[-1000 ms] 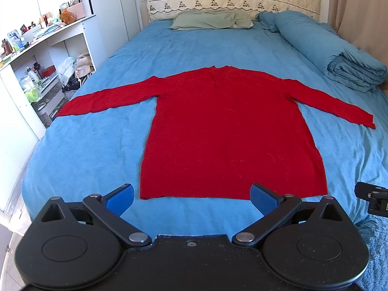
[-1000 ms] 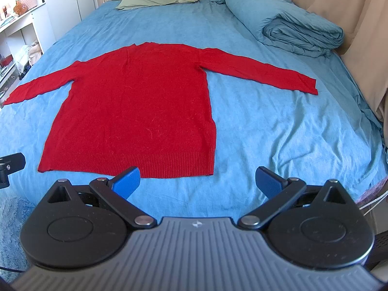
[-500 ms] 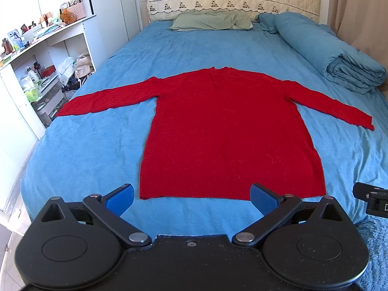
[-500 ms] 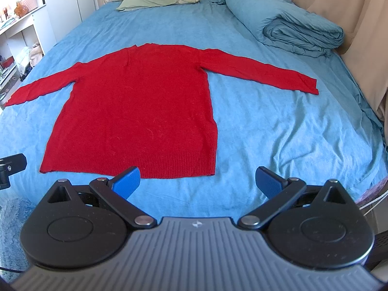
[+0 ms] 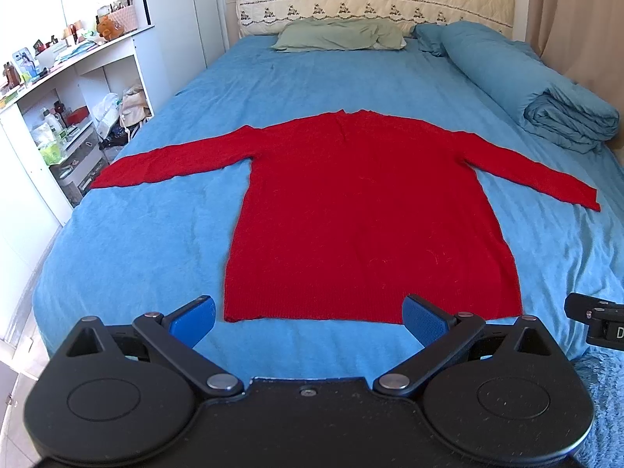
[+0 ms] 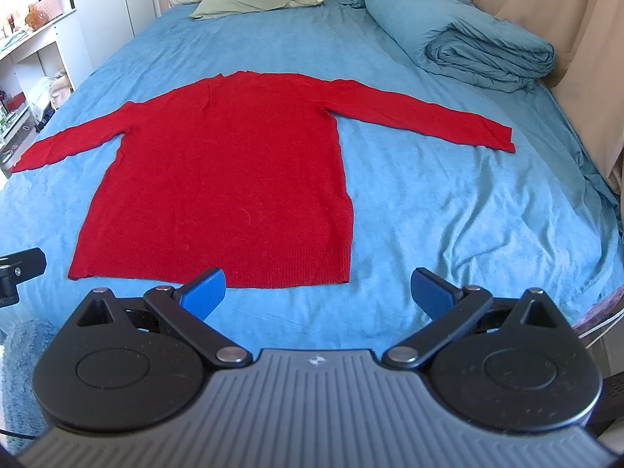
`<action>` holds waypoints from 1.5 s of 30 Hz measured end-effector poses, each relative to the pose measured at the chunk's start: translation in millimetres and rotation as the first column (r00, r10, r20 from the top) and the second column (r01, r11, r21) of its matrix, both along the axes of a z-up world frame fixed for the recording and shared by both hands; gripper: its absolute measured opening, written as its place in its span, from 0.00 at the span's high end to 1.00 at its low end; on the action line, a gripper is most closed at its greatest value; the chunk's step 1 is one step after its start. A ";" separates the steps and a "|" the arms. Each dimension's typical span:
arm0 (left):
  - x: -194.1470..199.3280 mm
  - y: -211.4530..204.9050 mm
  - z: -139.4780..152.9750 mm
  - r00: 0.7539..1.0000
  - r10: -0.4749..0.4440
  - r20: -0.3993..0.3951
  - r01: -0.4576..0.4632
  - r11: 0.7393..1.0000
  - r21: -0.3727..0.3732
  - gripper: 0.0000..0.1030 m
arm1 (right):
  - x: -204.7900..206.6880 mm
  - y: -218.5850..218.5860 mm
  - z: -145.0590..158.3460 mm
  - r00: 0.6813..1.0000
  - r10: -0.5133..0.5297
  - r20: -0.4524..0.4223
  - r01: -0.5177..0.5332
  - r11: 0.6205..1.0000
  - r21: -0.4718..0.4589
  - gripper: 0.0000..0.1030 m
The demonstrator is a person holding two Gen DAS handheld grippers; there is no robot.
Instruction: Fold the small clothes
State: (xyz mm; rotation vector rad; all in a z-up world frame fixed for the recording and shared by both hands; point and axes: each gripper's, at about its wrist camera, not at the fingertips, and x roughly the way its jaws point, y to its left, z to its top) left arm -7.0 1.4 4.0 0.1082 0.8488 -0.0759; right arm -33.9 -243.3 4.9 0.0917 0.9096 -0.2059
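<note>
A red long-sleeved sweater (image 5: pixel 362 218) lies flat on the blue bed, sleeves spread to both sides, hem toward me. It also shows in the right wrist view (image 6: pixel 230 179). My left gripper (image 5: pixel 308 318) is open and empty, just short of the hem, above the bed's near edge. My right gripper (image 6: pixel 318 290) is open and empty, near the hem's right corner. Each gripper's edge shows in the other's view.
A rolled blue duvet (image 5: pixel 538 89) lies along the bed's right side, with a green pillow (image 5: pixel 339 35) at the headboard. White shelves (image 5: pixel 58 117) full of small items stand to the left of the bed. Beige curtains (image 6: pixel 577 19) hang on the right.
Both grippers have moved slightly forward toward the sweater's hem. The sweater has not moved, and both grippers stay open.
</note>
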 end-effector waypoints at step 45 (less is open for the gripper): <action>96.1 -62.7 44.4 0.989 -0.088 0.120 0.088 0.996 0.003 0.00 | 46.7 -83.9 29.7 0.989 -0.117 0.094 0.116 0.993 0.017 0.00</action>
